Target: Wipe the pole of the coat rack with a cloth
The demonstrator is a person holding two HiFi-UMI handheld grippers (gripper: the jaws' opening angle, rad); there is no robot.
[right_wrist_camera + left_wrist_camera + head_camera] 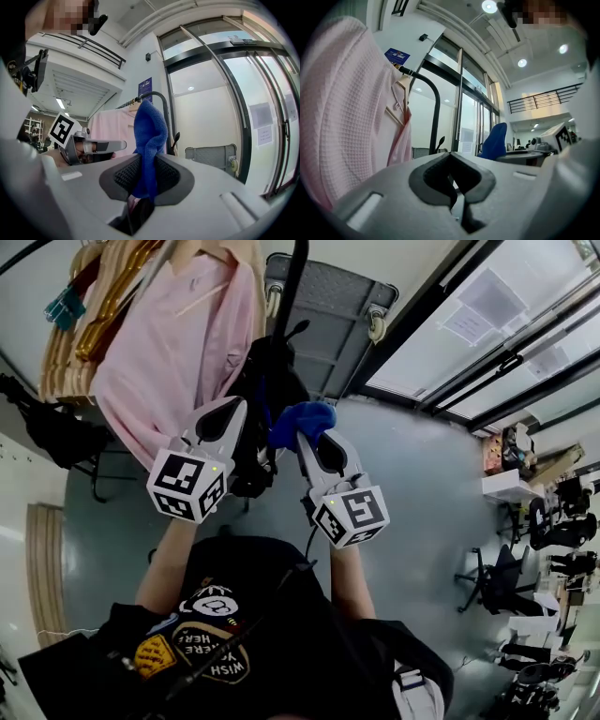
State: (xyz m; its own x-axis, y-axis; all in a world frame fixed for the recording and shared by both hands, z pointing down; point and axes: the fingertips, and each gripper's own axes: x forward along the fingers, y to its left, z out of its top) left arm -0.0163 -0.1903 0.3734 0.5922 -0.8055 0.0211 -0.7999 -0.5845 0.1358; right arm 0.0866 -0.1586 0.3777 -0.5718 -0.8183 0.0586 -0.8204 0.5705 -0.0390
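The black pole of the coat rack (290,292) rises at the top middle of the head view and curves over at its upper end (435,117) (165,112). My right gripper (315,432) is shut on a blue cloth (302,421) (149,140) that stands up from between its jaws, just right of the pole and not clearly touching it. My left gripper (228,413) (451,157) is shut with nothing in it, a little left of the pole, next to a pink shirt (173,357) (347,117).
Wooden hangers (98,296) crowd the rail at the upper left. A grey cart with casters (323,310) (211,157) stands behind the pole. Glass doors (487,343) line the right side. Office chairs and desks (544,521) stand at the far right.
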